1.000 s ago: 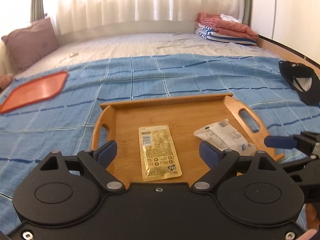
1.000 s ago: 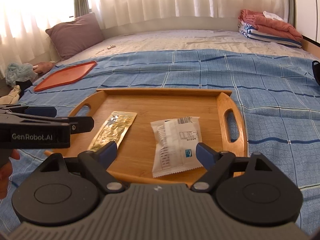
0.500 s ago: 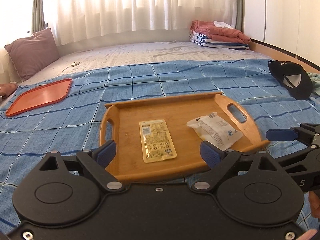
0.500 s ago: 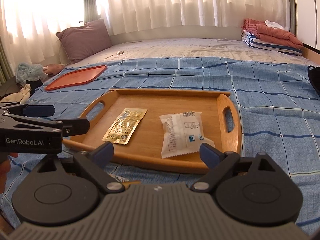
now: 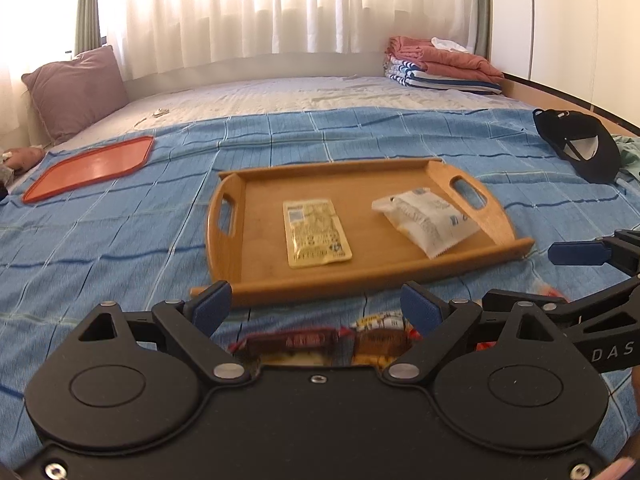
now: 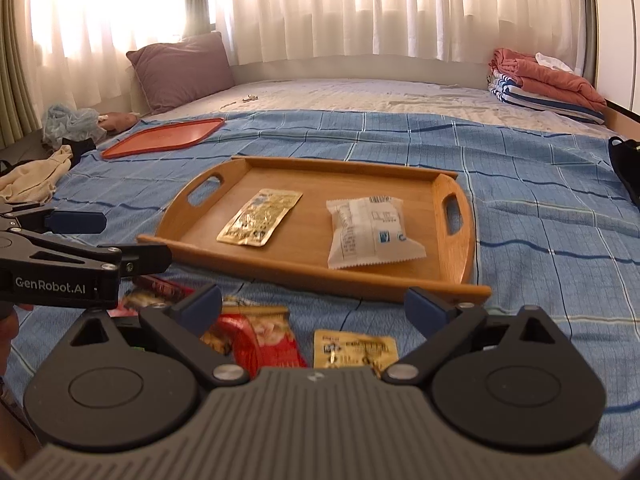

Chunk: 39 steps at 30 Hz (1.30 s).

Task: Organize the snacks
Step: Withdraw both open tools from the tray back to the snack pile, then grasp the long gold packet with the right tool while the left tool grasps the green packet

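Status: partly complete. The wooden tray (image 6: 452, 280) on the blue blanket (image 6: 540, 216) holds two snacks: a yellow foil packet (image 6: 260, 217) left of centre and a white wrapped snack (image 6: 370, 231) toward 3 o'clock. At least three packets lie on the blanket off the tray's 6 o'clock edge: a red packet (image 6: 260, 340), a yellow packet (image 6: 354, 351) and a dark bar (image 5: 288, 340). The left gripper (image 5: 316, 306) and right gripper (image 6: 314, 308) both stand apart, empty, above these packets.
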Each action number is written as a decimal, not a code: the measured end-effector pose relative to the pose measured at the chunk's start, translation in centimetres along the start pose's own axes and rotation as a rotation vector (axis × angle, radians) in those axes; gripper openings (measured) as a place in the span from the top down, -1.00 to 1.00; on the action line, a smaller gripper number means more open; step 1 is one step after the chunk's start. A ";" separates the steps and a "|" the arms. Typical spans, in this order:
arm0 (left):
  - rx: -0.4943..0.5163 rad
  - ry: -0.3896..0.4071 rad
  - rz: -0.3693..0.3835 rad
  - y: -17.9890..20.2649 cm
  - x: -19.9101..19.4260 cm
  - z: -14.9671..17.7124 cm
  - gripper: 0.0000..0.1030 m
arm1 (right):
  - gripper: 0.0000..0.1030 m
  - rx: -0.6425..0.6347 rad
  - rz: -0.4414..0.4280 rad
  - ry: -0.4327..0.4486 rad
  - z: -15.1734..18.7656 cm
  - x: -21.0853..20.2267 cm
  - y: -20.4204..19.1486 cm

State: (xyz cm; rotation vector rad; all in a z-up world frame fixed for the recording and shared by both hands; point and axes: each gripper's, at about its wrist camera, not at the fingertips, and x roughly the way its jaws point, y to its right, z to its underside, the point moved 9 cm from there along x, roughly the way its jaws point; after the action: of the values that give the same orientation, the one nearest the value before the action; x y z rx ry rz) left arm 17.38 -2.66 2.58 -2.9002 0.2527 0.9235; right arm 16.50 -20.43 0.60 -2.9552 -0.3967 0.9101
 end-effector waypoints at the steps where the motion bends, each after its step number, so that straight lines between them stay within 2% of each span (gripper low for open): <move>1: -0.003 -0.005 -0.001 0.0 0.0 0.4 -0.77 | -0.96 -0.003 0.001 -0.001 0.2 -0.1 0.0; 9: -0.016 -0.037 -0.016 0.0 -0.4 3.1 -0.77 | -0.96 -0.037 0.024 -0.008 1.8 -0.7 0.0; 16: -0.030 -0.095 -0.035 -0.1 -0.2 5.7 -0.77 | -0.96 -0.057 0.043 -0.027 3.8 -1.2 0.2; 23: -0.043 -0.106 -0.035 -0.3 -0.8 7.2 -0.77 | -0.96 -0.068 0.053 -0.050 5.7 -1.8 0.6; 25: -0.051 -0.111 -0.030 -0.4 -1.0 7.7 -0.71 | -0.94 -0.076 0.058 -0.054 6.1 -2.0 0.6; 27: -0.058 -0.118 -0.022 -0.4 -1.1 8.2 -0.54 | -0.92 -0.073 0.061 -0.054 6.4 -2.2 0.9; 35: -0.068 -0.122 -0.020 -0.7 -1.7 9.4 -0.43 | -0.75 -0.012 0.075 -0.070 6.4 -1.9 2.8; 39: -0.120 -0.086 -0.022 -1.2 -3.0 9.0 -0.19 | -0.67 0.033 0.080 -0.073 6.2 -1.3 3.6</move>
State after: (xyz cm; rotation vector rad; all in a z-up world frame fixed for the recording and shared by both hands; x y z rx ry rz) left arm 10.11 0.12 -3.00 -2.9547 0.1645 1.0932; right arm 12.86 -24.57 -4.23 -2.9334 -0.2645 1.0252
